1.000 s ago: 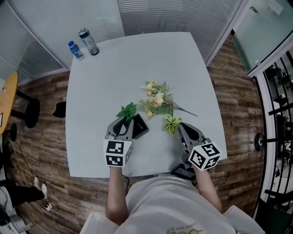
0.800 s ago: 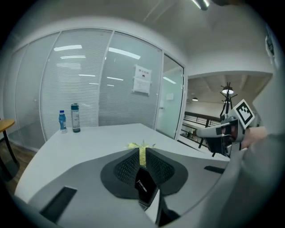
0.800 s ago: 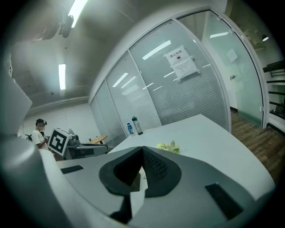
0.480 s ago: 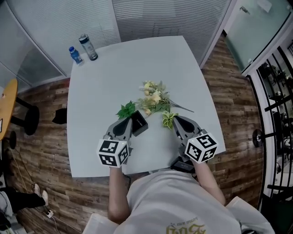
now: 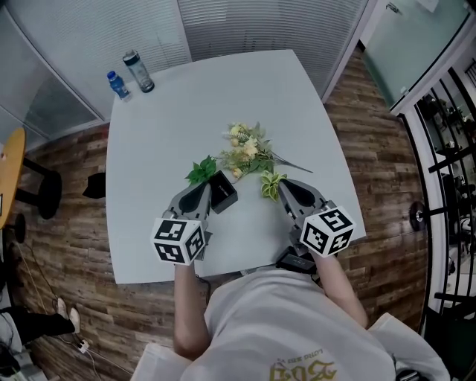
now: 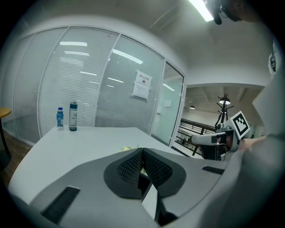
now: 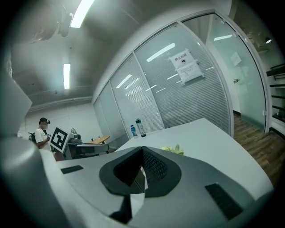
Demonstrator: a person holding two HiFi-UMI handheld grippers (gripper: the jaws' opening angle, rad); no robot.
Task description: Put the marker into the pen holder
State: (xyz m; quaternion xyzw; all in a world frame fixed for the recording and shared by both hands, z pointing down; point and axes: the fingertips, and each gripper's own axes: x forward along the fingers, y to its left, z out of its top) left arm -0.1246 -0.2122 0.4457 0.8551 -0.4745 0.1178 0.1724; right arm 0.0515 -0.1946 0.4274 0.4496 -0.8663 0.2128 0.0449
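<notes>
The black, square-mouthed pen holder (image 5: 222,191) stood upright on the smooth pale table (image 5: 178,126), open end up, just beside the left gripper (image 5: 205,188), whose dark ribbed jaws were pressed together on nothing. The right gripper (image 5: 282,183) likewise had its jaws closed and empty, near leafy yellow flowers (image 5: 245,149). The marker could not be made out

Entry: we list an office. Glass partitions (image 7: 147,93) with blinds (image 5: 253,26), posted notice (image 7: 187,67), white table (image 5: 186,111), ceiling strip lights (image 7: 82,13), wood-plank floor (image 5: 67,223).
</notes>
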